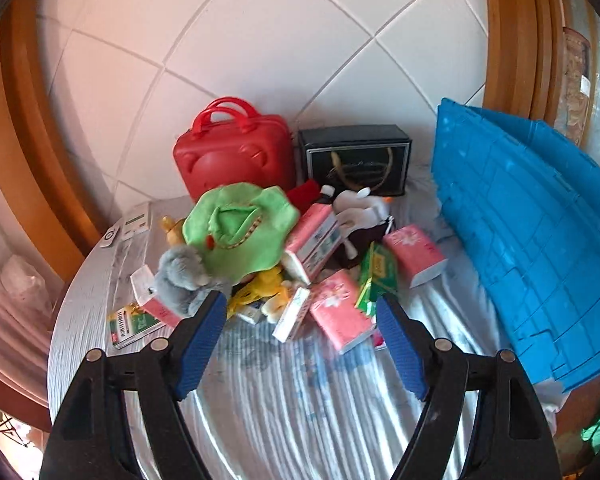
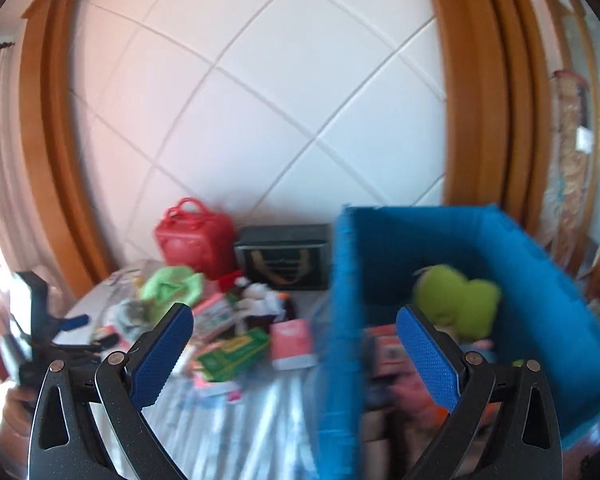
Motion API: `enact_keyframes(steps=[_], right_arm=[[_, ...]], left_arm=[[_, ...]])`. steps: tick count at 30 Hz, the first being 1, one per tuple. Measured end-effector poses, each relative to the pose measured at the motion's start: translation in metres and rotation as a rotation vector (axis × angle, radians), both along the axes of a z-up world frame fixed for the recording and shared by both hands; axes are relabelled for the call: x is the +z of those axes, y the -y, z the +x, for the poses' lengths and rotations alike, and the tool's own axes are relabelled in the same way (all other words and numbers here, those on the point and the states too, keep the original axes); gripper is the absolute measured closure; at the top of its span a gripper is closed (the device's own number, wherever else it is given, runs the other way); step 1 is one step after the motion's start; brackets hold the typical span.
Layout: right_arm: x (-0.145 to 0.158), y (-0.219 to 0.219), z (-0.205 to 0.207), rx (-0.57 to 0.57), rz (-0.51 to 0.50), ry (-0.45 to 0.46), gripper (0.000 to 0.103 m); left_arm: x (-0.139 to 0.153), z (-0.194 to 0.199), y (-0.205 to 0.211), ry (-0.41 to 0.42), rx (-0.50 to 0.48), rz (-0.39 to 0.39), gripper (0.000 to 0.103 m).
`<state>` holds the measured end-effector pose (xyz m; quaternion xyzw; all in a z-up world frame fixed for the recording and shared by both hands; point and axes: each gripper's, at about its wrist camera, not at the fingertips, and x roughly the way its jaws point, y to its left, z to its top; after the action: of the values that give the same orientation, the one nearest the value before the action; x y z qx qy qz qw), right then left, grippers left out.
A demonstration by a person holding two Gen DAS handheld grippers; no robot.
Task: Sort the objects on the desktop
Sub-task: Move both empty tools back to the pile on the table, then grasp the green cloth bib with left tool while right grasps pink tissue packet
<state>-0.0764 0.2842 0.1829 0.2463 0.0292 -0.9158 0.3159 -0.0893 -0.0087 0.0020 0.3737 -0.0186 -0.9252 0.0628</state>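
Pile: pink tissue packs (image 1: 340, 312), a green box (image 1: 376, 276), a grey plush toy (image 1: 184, 276) and a green cloth hat (image 1: 240, 228) lie heaped just ahead of the left gripper (image 1: 300, 320).
Left gripper: jaws apart, nothing between them.
Right gripper (image 2: 296, 344): jaws wide apart, empty.
Blue crate (image 2: 540, 280): ahead-right of the right gripper, holding a green plush (image 2: 456, 300).
Behind the pile: red bag (image 1: 232, 152), black box (image 1: 356, 160).

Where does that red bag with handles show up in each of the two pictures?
Left wrist view: red bag stands centre, against the wall behind the pile.
Right wrist view: red bag sits left of centre, smaller, blurred.
Shared landmark: the black box right beside it.
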Motion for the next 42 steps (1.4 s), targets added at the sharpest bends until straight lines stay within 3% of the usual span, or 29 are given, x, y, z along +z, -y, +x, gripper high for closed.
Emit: enact_keyframes(steps=[2, 7, 17, 27, 34, 38, 40, 42], right_arm=[[-0.008, 0.025, 0.006, 0.026, -0.012, 0.037, 0.000], [-0.035, 0.079, 0.005, -0.034, 0.047, 0.096, 0.000], [-0.109, 0.121, -0.067, -0.132, 0.197, 0.246, 0.000], [-0.169, 0.170, -0.150, -0.110, 0.218, 0.367, 0.000], [-0.217, 0.212, -0.193, -0.068, 0.219, 0.453, 0.000], [-0.234, 0.238, -0.207, -0.045, 0.186, 0.517, 0.000], [-0.242, 0.251, -0.210, -0.024, 0.172, 0.550, 0.000], [-0.249, 0.265, -0.210, -0.008, 0.179, 0.560, 0.000]], left_arm=[[-0.011, -0.001, 0.023, 0.017, -0.003, -0.006, 0.027], [-0.025, -0.008, 0.065, 0.051, -0.010, -0.004, 0.027], [-0.048, -0.061, 0.130, 0.085, 0.063, 0.056, 0.027], [-0.091, -0.165, 0.187, 0.136, 0.150, 0.034, 0.027], [-0.138, -0.242, 0.208, 0.188, 0.152, 0.125, 0.027], [-0.183, -0.263, 0.208, 0.295, 0.188, 0.033, 0.026], [-0.190, -0.250, 0.211, 0.256, 0.183, 0.072, 0.036], [-0.188, -0.230, 0.211, 0.229, 0.165, 0.070, 0.055]])
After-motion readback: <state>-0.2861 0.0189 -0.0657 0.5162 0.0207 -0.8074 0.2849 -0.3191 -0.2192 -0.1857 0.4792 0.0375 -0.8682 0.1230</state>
